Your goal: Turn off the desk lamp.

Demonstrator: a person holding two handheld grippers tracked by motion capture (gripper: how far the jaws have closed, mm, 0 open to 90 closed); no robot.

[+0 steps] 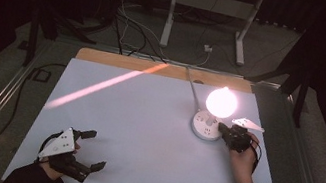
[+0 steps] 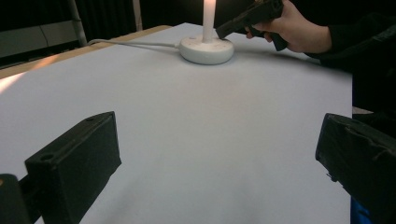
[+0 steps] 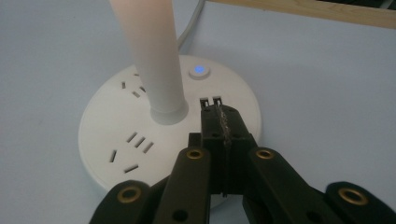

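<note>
Lamp base (image 1: 205, 126): round, white, socket slots on top, blue button (image 3: 199, 70) lit; on table (image 1: 143, 134) at 2 o'clock from centre. Right gripper (image 3: 219, 114): jaws pressed together, empty, tips over base. Left gripper (image 1: 90, 148): at 7 o'clock, jaws spread, empty.

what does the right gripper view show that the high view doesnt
Right gripper view alone: the lit blue button, socket slots and two USB ports on the lamp base, with the right gripper shut just above the base by the ports.
High view alone: the glowing lamp head, the left gripper open, and floor cables.
Both: lamp base, white table, right gripper.
</note>
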